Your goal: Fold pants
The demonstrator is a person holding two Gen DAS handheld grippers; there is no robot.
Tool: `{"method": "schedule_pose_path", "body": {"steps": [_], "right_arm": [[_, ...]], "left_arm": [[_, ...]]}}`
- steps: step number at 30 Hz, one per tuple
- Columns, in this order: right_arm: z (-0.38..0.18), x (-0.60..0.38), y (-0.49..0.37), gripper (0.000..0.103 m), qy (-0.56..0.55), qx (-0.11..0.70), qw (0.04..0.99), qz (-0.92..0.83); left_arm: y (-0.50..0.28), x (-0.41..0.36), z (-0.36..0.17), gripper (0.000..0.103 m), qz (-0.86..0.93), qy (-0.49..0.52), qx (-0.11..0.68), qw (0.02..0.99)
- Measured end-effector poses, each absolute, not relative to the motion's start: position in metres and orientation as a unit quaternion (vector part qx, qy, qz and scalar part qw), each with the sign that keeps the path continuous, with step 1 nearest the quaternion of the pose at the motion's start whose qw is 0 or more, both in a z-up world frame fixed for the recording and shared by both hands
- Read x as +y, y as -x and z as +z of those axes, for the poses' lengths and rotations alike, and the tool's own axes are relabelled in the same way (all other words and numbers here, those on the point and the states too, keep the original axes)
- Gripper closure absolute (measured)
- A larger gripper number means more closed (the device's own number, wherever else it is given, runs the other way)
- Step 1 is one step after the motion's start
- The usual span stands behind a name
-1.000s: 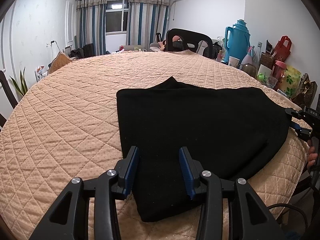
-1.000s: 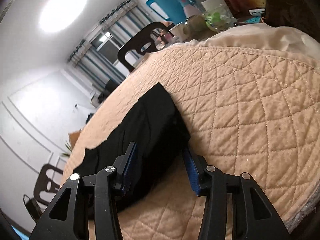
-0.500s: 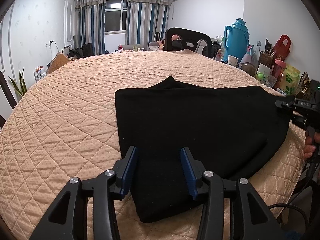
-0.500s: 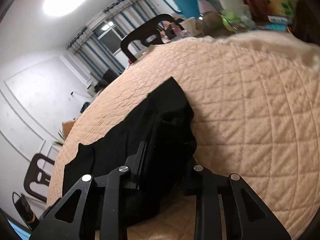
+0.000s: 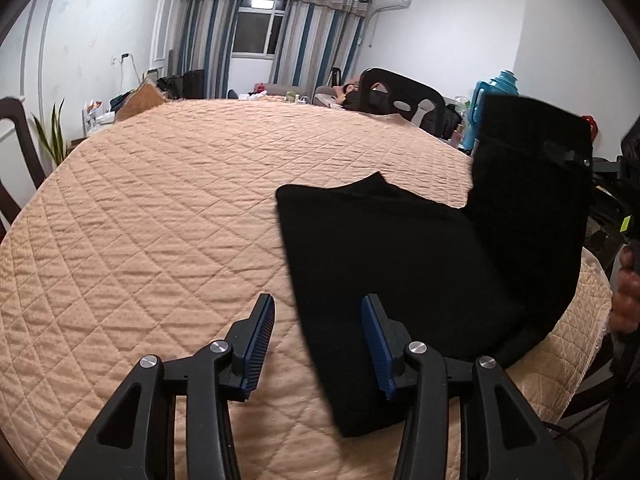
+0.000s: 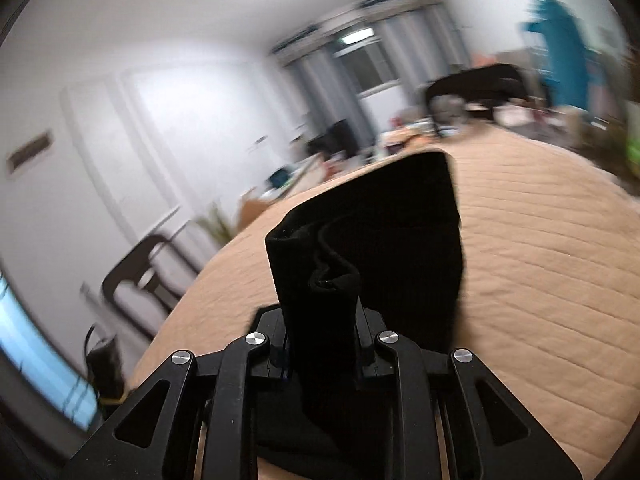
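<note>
My right claw (image 6: 322, 344) is pinched tight on one end of the black pants (image 5: 384, 256), and that end is lifted up off the table (image 5: 160, 216). In the left view the lifted part stands like a dark wall on the right side, and the rest of the pants lies flat on the quilted peach cover. The flat part runs long from the near edge of the table toward the far side, and the lifted flap rises from its right edge. My left claw (image 5: 318, 340) is wide open and holds nothing. It hangs just over the near left edge of the flat part, with one blue pad over the bare cover and the other over the cloth. I think the next move is to swing the lifted end over to the left and lay it down on the flat part, so what counts is that the flat part lies to the left of my right claw. My right claw is the one doing the work, and the left is near enough to press the cloth down. The right view is very blurry, so I can't tell how much cloth is caught in the pinch. The cloth hides the pads there. Black on black also hides the folds.
</note>
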State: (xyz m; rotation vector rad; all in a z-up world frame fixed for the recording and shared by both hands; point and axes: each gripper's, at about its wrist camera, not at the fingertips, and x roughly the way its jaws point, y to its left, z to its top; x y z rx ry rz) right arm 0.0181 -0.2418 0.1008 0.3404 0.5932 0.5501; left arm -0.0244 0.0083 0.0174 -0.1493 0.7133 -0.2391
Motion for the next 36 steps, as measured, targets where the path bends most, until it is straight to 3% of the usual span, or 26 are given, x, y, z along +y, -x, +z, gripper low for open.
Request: {"method": "schedule_pose_path", "body": {"steps": [8, 23, 25, 27, 29, 36], "right_arm": [[0.029, -0.139, -0.036, 0.081, -0.081, 0.401, 0.836, 0.365], [0.025, -0.118, -0.02, 0.08, -0.033, 0.359, 0.859, 0.365], [0.028, -0.116, -0.021, 0.077, -0.028, 0.36, 0.857, 0.368], [0.03, -0.111, -0.018, 0.063, -0.023, 0.364, 0.852, 0.375], [0.036, -0.11, -0.012, 0.057, -0.02, 0.357, 0.849, 0.388], [0.06, -0.15, 0.006, 0.055, -0.077, 0.297, 0.859, 0.411]], "left_arm": [[0.034, 0.028, 0.007, 0.055, -0.112, 0.1, 0.354, 0.923], [0.046, 0.048, 0.008, 0.055, -0.097, 0.117, 0.35, 0.924], [0.047, 0.049, 0.009, 0.055, -0.095, 0.118, 0.349, 0.925], [0.046, 0.05, 0.011, 0.055, -0.094, 0.12, 0.347, 0.925], [0.046, 0.05, 0.013, 0.055, -0.094, 0.12, 0.345, 0.926], [0.044, 0.05, 0.031, 0.055, -0.097, 0.114, 0.326, 0.933]]}}
